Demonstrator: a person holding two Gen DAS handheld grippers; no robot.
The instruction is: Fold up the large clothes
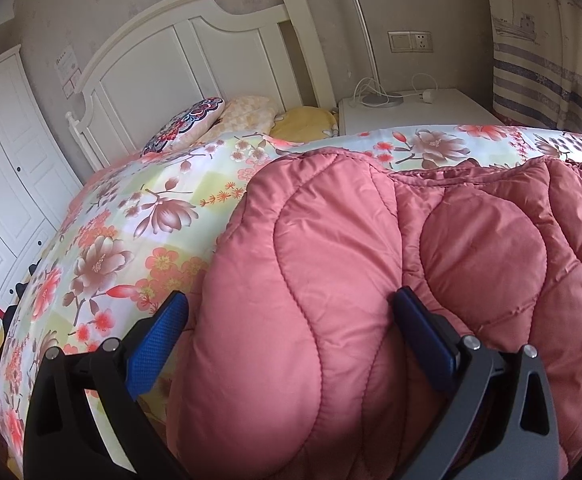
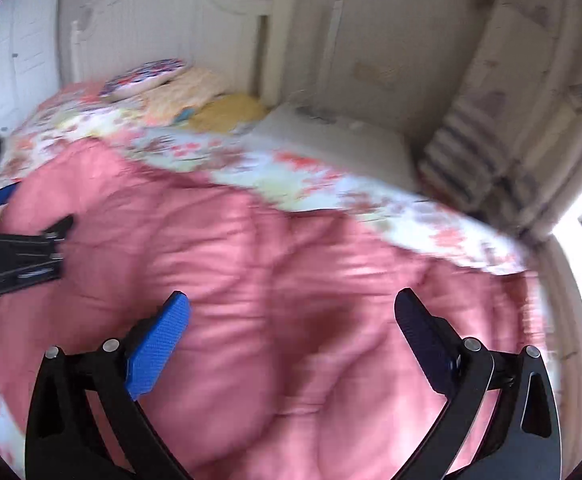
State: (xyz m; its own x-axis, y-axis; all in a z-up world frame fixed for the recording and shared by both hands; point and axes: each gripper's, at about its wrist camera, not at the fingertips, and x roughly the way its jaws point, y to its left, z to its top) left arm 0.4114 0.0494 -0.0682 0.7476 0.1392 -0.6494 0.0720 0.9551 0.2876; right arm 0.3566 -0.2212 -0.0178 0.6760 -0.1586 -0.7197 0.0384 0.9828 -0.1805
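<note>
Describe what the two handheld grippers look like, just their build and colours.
Both match. The left gripper and right gripper each have two black angular arms with triangular cut-outs and silver pivot pins. The fingers carry blue textured pads. No cables, markings or sleeves are visible.

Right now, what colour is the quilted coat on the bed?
Dusty pink quilted coat, clearest in the left wrist view.

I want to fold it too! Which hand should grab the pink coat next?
Probably the left gripper: a puffy fold of the pink coat already bulges between its open fingers. The right gripper hangs open above flat fabric.
</note>
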